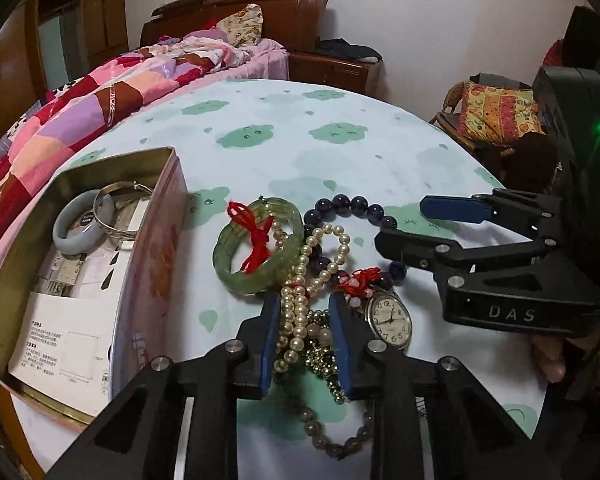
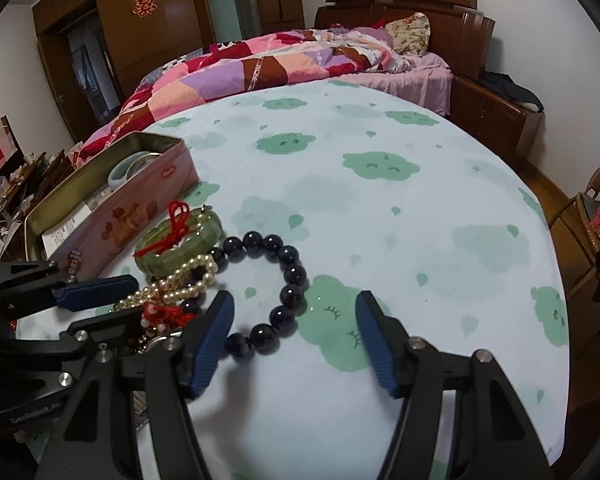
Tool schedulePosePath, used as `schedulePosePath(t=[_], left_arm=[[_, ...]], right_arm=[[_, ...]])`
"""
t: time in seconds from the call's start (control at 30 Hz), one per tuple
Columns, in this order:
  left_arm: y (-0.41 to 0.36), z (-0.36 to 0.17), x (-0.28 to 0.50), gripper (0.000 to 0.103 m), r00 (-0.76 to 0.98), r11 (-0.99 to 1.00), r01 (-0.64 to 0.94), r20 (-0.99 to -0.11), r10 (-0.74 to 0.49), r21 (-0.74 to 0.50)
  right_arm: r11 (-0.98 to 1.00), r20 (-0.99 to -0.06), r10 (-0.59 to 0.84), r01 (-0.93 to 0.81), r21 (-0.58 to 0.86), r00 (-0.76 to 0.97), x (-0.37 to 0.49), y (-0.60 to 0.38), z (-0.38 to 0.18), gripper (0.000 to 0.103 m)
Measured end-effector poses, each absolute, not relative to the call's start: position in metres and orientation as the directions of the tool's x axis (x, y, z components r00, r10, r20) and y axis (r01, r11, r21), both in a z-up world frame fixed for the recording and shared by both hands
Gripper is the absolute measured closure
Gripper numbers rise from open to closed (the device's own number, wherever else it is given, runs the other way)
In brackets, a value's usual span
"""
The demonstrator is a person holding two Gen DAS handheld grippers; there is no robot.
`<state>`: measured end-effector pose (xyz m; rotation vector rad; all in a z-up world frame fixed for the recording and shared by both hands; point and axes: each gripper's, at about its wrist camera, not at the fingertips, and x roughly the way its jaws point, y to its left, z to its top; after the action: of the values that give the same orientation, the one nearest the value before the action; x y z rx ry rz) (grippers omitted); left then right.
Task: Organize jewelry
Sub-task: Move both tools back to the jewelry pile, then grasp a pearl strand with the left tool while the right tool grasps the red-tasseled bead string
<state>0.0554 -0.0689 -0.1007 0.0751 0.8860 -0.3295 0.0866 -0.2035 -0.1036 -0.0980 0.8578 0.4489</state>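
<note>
At lower centre, the left hand-held gripper [image 1: 306,344], part open around the pearl necklace [image 1: 300,300] without gripping, risks dragging the tangled watch [image 1: 390,320]; the right hand-held gripper [image 2: 296,340] gapes empty.

I count two bangles in my pink rectangular tin [image 1: 156,240]: one pale grey-blue stone bangle [image 1: 76,232], one silver metal bangle [image 1: 120,212]. Outside it lie one green jade bangle [image 1: 256,248], one dark purple bead bracelet [image 2: 288,280], one white pearl strand [image 1: 300,304], one round silver watch [image 1: 390,320].
</note>
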Motion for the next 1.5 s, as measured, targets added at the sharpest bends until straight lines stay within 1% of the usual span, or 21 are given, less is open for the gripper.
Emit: schedulePosePath(t=[0.03, 0.07, 0.1, 0.27, 0.57, 0.67, 0.77, 0.93, 1.07, 1.13, 1.23, 1.27, 1.3, 1.4, 1.43, 1.5], left_arm=[[-0.068, -0.1, 0.055, 0.089, 0.582, 0.945, 0.317, -0.77, -0.262, -0.082], [-0.067, -0.1, 0.054, 0.09, 0.582, 0.945, 0.316, -0.767, -0.268, -0.09], [-0.066, -0.099, 0.053, 0.098, 0.586, 0.945, 0.315, -0.764, -0.27, -0.093], [-0.062, -0.089, 0.043, 0.098, 0.603, 0.938, 0.325, -0.739, -0.302, -0.118], [-0.05, -0.05, 0.026, 0.098, 0.679, 0.931, 0.331, -0.647, -0.348, -0.154], [-0.046, -0.039, 0.022, 0.098, 0.699, 0.931, 0.328, -0.622, -0.352, -0.159], [-0.039, -0.027, 0.018, 0.098, 0.72, 0.931, 0.322, -0.594, -0.358, -0.17], [-0.028, -0.013, 0.015, 0.098, 0.749, 0.934, 0.305, -0.56, -0.354, -0.183], [-0.023, -0.012, 0.015, 0.098, 0.755, 0.934, 0.299, -0.551, -0.356, -0.193], [-0.022, -0.014, 0.016, 0.098, 0.751, 0.934, 0.297, -0.554, -0.358, -0.201], [-0.02, -0.02, 0.018, 0.098, 0.745, 0.932, 0.292, -0.561, -0.361, -0.213], [-0.019, -0.021, 0.018, 0.098, 0.743, 0.931, 0.292, -0.561, -0.364, -0.218], [-0.018, -0.021, 0.018, 0.098, 0.741, 0.93, 0.292, -0.563, -0.367, -0.222], [-0.017, -0.022, 0.017, 0.098, 0.74, 0.93, 0.291, -0.562, -0.369, -0.227], [-0.017, -0.021, 0.016, 0.098, 0.741, 0.93, 0.289, -0.561, -0.368, -0.228], [-0.015, -0.02, 0.015, 0.098, 0.744, 0.93, 0.287, -0.558, -0.367, -0.229]], right_arm=[[0.901, -0.75, 0.344, -0.422, 0.096, 0.564, 0.086, -0.204, -0.104, 0.038], [0.901, -0.75, 0.345, -0.422, 0.098, 0.564, 0.088, -0.202, -0.104, 0.038], [0.902, -0.749, 0.348, -0.42, 0.102, 0.564, 0.087, -0.204, -0.104, 0.039], [0.89, -0.703, 0.4, -0.431, 0.147, 0.588, 0.082, -0.211, -0.098, 0.041], [0.886, -0.692, 0.417, -0.435, 0.163, 0.59, 0.083, -0.21, -0.096, 0.041], [0.876, -0.685, 0.423, -0.462, 0.141, 0.594, 0.078, -0.205, -0.093, 0.04], [0.851, -0.685, 0.458, -0.503, 0.152, 0.567, 0.073, -0.194, -0.088, 0.04], [0.819, -0.688, 0.461, -0.567, 0.087, 0.561, 0.063, -0.168, -0.08, 0.04], [0.8, -0.714, 0.449, -0.598, 0.053, 0.537, 0.065, -0.148, -0.087, 0.04], [0.797, -0.733, 0.424, -0.603, 0.024, 0.531, 0.069, -0.138, -0.093, 0.043], [0.801, -0.761, 0.402, -0.599, 0.022, 0.51, 0.076, -0.134, -0.099, 0.051], [0.802, -0.769, 0.398, -0.596, 0.028, 0.5, 0.079, -0.134, -0.101, 0.059], [0.801, -0.775, 0.398, -0.598, 0.033, 0.491, 0.08, -0.134, -0.103, 0.071], [0.788, -0.778, 0.404, -0.616, 0.029, 0.481, 0.077, -0.131, -0.103, 0.09], [0.785, -0.775, 0.407, -0.618, 0.027, 0.483, 0.075, -0.131, -0.101, 0.093], [0.78, -0.766, 0.427, -0.624, 0.043, 0.481, 0.072, -0.133, -0.097, 0.094]])
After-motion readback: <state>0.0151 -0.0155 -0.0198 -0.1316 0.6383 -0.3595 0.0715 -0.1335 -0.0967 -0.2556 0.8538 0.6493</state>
